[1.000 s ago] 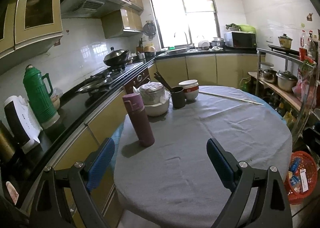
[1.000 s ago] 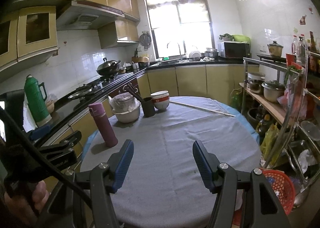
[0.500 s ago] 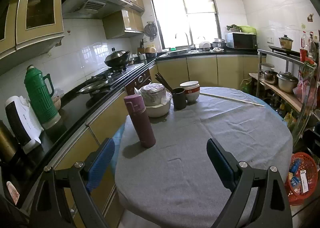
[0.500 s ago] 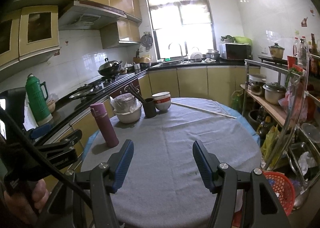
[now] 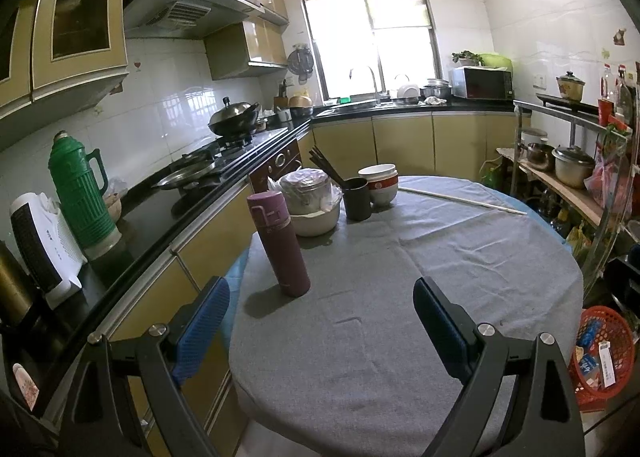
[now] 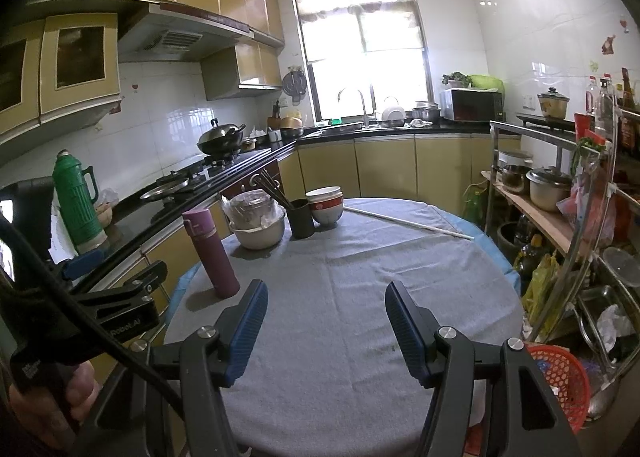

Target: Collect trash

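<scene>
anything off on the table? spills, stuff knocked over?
No spills and nothing tipped. The purple insulated bottle, the plastic-wrapped metal pot in a white bowl and the stacked white and red bowls all stand upright. The only oddity is a long thin white stick lying loose across the grey tablecloth.

A red mesh basket [image 5: 604, 357] stands on the floor at the right of the round, grey-clothed counter [image 5: 400, 297], below its edge. It sits upright and open-topped, holding wrappers and packets [image 5: 596, 353], some blue, one white and labelled.
</scene>
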